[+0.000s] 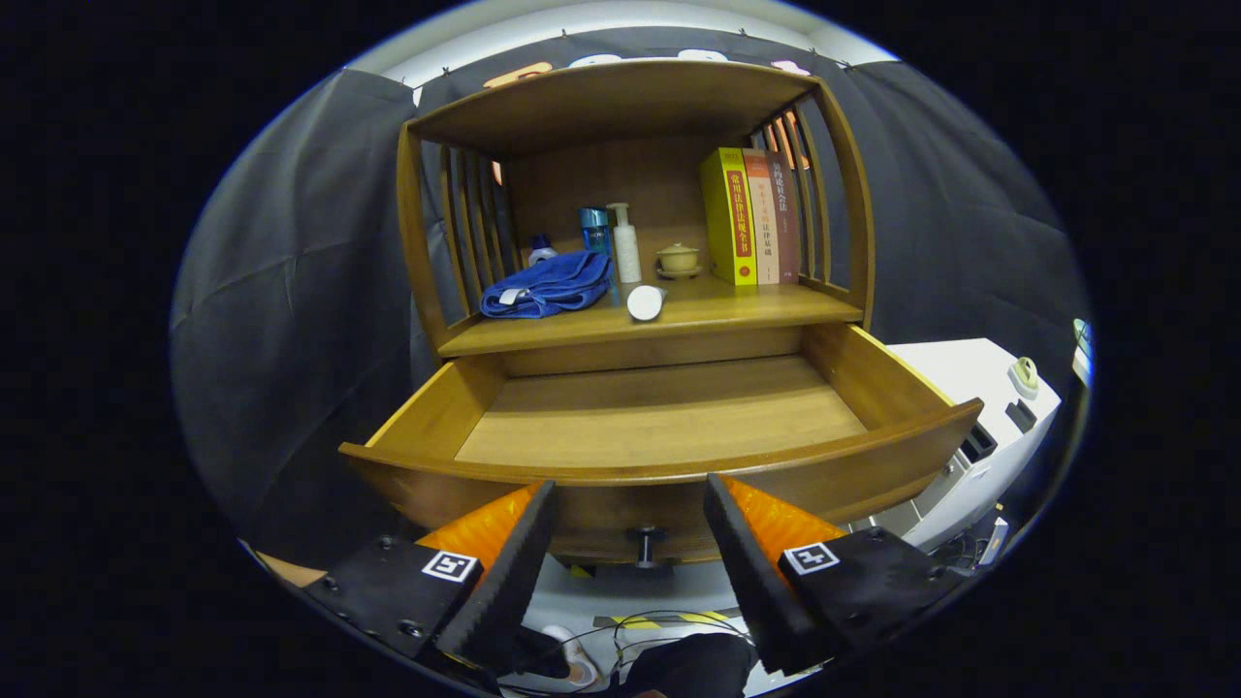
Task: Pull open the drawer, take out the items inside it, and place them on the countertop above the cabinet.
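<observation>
I see my jaws [630, 553] spread open and empty, with the drawer [659, 417] pulled out bare at twelve o'clock just ahead, its knob [645, 545] between them, and the blue towel [548, 284] and white bottle [645, 302] lying on the desk [737, 308] beyond.

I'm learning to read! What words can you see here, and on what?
"常用法律法规全书", I think: spine of the tall yellow book on the wooden shelf.
Orange book and dark red book beside it: too blurred.
Blue bottle, white pump bottle: print too small.
Open gripper, fingers either side of the drawer knob: square markers, no words.
</observation>
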